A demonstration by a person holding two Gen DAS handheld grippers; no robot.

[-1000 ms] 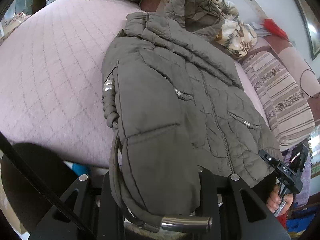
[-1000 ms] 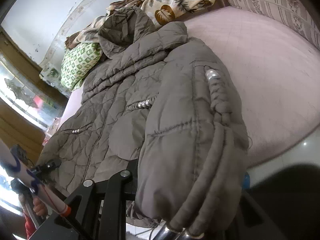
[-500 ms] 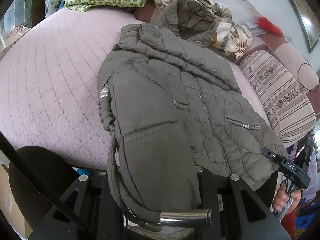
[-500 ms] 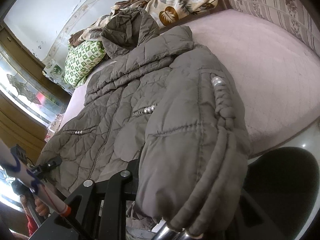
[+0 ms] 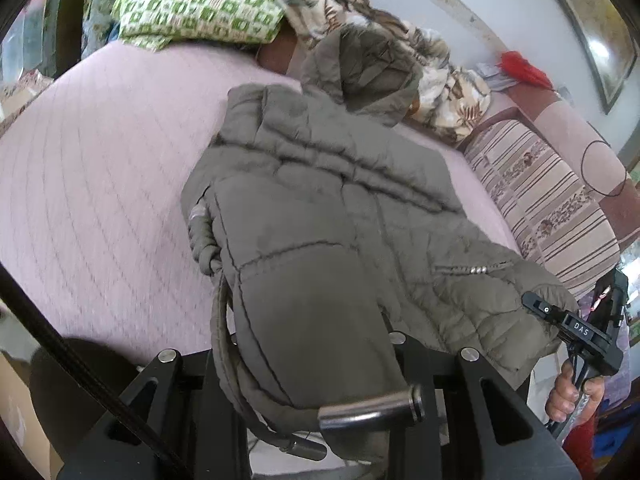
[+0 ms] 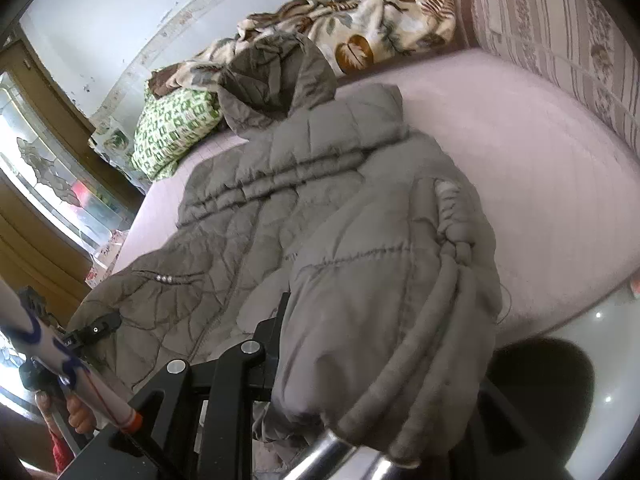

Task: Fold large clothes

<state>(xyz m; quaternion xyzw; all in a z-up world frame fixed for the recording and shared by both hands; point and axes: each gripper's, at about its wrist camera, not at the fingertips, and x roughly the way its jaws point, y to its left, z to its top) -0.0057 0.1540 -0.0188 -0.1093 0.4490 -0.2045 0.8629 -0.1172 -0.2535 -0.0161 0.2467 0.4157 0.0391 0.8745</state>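
Note:
A grey-brown quilted hooded jacket (image 5: 340, 208) lies on the pink quilted bed (image 5: 100, 168), hood toward the pillows. Its hem hangs off the near edge. My left gripper (image 5: 320, 376) is shut on the hem's left corner, with a folded-over sleeve and a metal-tipped drawstring draped over it. My right gripper (image 6: 360, 392) is shut on the hem's other corner; the jacket (image 6: 320, 220) covers its fingertips. Each gripper also shows in the other view, at the hem's far corner: the right one in the left wrist view (image 5: 576, 332), the left one in the right wrist view (image 6: 88, 332).
A green patterned pillow (image 5: 200, 4) and a leaf-print blanket (image 5: 440, 80) lie at the head of the bed. A striped bolster (image 5: 552, 216) runs along the right side. A window (image 6: 48, 184) and a wooden frame stand left in the right wrist view.
Both grippers have pulled back and risen with the hem. The jacket has slid toward the bed's near edge and looks stretched flatter.

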